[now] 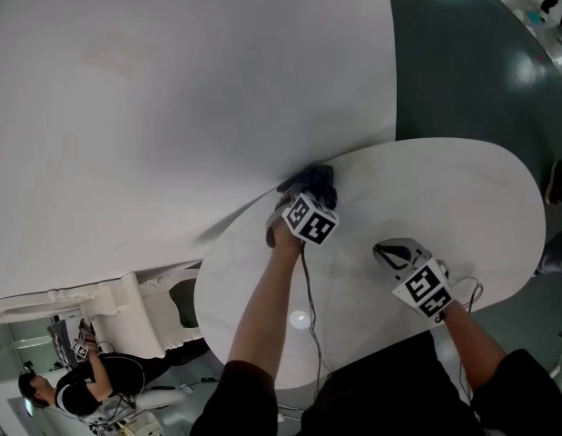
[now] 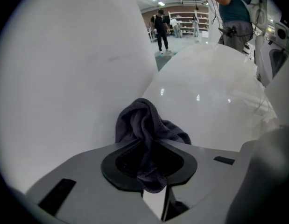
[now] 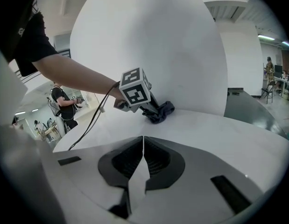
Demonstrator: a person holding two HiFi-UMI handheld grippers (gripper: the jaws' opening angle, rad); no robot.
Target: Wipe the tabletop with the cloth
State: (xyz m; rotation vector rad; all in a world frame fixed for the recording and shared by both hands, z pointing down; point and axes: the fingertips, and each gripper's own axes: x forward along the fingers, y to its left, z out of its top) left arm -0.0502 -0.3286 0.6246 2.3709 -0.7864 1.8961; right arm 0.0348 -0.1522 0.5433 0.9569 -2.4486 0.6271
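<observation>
While pinching the dark grey cloth (image 2: 144,120) between the jaws of the left gripper (image 1: 299,189), pressing the bunched fabric down onto the white tabletop (image 1: 471,189). Clamping only a fold of it between the black pads, with the rest bulging up and forward past the jaw tips in a crumpled wad. Resting the cloth at the far edge of the round tabletop, right against the foot of the big white curved wall (image 1: 172,98) rising behind it. Pointing the left gripper steeply down, with its marker cube (image 1: 310,218) facing up and a black cable (image 1: 310,307) running back along the bare forearm (image 1: 262,325).

Holding the right gripper (image 3: 143,148) low over the near part of the tabletop, well apart from the cloth and off to the right of it in the head view. Pressing its two jaws together, with nothing between them. Aiming it across the tabletop toward the left gripper and the cloth, both showing beyond its jaws in the right gripper view.

Catching small glints of ceiling light on the glossy tabletop. Standing in the background of the left gripper view: one person (image 2: 160,27) in dark clothes near some shelves (image 2: 186,20), another (image 2: 233,13) in a teal top just beyond the table's far side.
</observation>
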